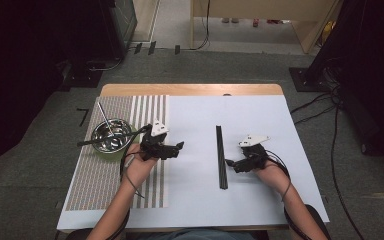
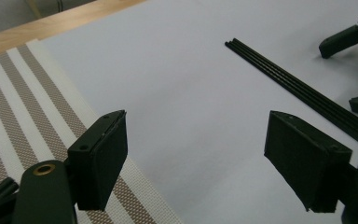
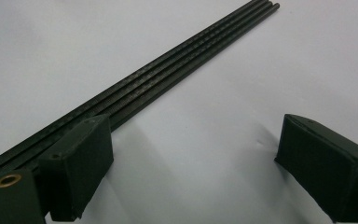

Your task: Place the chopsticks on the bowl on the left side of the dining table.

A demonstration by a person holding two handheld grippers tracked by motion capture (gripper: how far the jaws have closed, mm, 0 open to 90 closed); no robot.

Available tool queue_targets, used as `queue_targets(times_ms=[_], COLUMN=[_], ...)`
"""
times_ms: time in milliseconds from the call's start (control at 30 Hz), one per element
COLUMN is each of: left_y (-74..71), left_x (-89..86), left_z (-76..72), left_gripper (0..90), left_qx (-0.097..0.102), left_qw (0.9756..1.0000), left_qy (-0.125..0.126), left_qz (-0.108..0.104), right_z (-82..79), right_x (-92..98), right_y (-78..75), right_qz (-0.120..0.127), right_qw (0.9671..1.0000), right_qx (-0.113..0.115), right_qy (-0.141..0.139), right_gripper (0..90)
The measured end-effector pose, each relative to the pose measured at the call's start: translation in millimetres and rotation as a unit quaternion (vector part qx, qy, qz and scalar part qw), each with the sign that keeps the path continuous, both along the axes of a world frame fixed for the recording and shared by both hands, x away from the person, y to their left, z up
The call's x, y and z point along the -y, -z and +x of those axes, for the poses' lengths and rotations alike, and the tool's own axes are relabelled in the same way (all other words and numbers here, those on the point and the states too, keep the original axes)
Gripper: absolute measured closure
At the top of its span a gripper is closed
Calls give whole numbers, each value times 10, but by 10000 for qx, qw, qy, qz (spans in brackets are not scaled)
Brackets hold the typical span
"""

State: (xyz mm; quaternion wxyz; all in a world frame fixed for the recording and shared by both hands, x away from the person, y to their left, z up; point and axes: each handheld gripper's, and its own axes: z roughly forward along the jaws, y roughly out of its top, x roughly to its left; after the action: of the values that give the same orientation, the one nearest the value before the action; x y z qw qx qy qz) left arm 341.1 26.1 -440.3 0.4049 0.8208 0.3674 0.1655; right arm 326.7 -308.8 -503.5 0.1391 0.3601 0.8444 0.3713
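Here the black rods [image 1: 222, 157] lie just left of the right gripper [image 1: 228, 162], its jaws wide and empty

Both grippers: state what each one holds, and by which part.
Nothing is held. The left gripper has open jaws over bare white table. The right gripper is open too, beside the thin black chopsticks.

Black chopsticks [image 1: 222, 156]: thin, straight, bundled side by side, lying flat on the white table sheet, running away from me, just left of my right hand-held gripper [image 1: 231, 163], untouched.
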Motion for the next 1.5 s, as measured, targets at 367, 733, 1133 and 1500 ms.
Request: queue_targets(times_ms=[367, 733, 1133, 1500], left_y=[159, 304, 506, 579], left_x=[135, 286, 475, 571], left_z=[-9, -12, -22, -23], left_gripper=[218, 217, 217, 186], left_qx=[-47, -74, -200, -232], left_qw=[9999, 9994, 9976, 9966], left_qy=[125, 308, 566, 670], left_qz=[-10, 143, 338, 423], right_z=[0, -2, -1, -2], right_x=[-1, -1, 0, 0], right_y=[0, -1, -1, -1], right_qz=[0, -1, -4, -3], right_qw=[10000, 10000, 10000, 10000], right_qx=[-3, -6, -5, -7], right_qy=[0, 7, 5, 5], right_gripper=[102, 101, 102, 101])
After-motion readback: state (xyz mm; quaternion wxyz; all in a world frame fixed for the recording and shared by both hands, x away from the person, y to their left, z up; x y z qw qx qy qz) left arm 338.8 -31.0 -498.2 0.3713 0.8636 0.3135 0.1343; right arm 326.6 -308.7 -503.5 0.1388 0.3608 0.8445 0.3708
